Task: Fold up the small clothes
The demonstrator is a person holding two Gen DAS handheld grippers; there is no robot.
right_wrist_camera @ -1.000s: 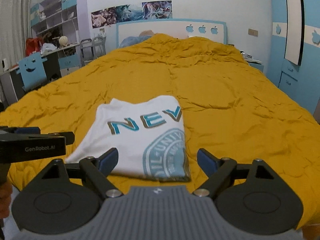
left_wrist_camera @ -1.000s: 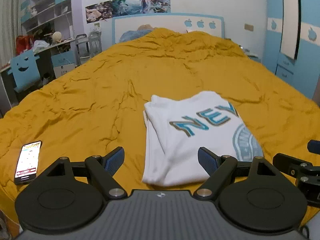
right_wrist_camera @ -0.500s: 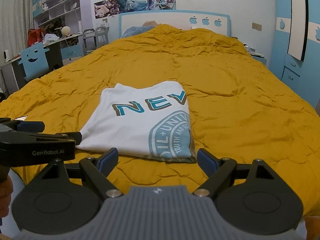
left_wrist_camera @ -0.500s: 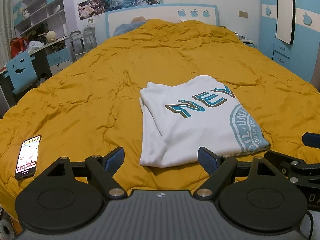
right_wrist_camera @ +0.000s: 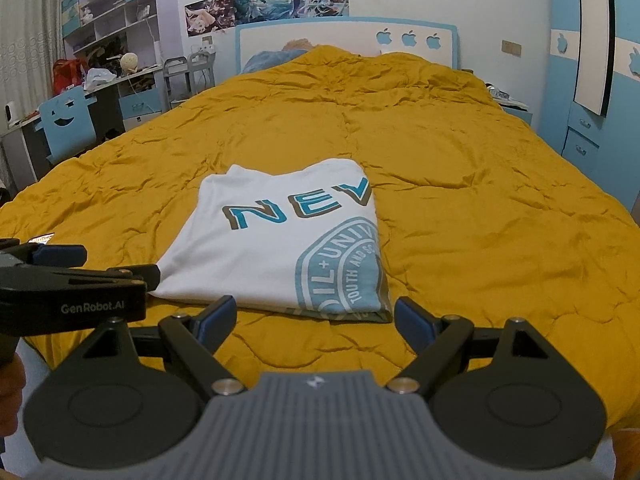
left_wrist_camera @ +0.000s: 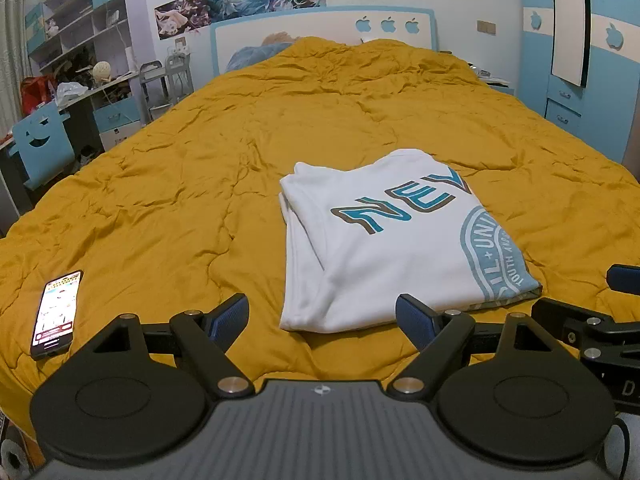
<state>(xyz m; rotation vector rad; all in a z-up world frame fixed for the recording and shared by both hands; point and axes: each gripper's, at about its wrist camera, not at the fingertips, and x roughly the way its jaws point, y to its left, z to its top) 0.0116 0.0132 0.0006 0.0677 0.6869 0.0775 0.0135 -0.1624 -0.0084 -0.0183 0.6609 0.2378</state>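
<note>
A white T-shirt (left_wrist_camera: 384,252) with blue "NEV" lettering and a round blue print lies folded flat on the yellow bedspread (left_wrist_camera: 200,184); it also shows in the right wrist view (right_wrist_camera: 280,248). My left gripper (left_wrist_camera: 322,320) is open and empty, just short of the shirt's near edge. My right gripper (right_wrist_camera: 314,320) is open and empty, just short of the shirt's near right corner. The right gripper also shows at the right edge of the left wrist view (left_wrist_camera: 592,320), and the left gripper at the left of the right wrist view (right_wrist_camera: 72,276).
A phone (left_wrist_camera: 56,314) lies screen up on the bedspread near the left front edge. A desk with a blue chair (left_wrist_camera: 40,148) and shelves stands left of the bed. Blue wardrobes (left_wrist_camera: 580,80) stand on the right. The headboard (left_wrist_camera: 320,36) is at the far end.
Both grippers have drawn back and lifted a little from the folded shirt, which now sits farther ahead in both views. The shirt has not moved. Both grippers stay open.
</note>
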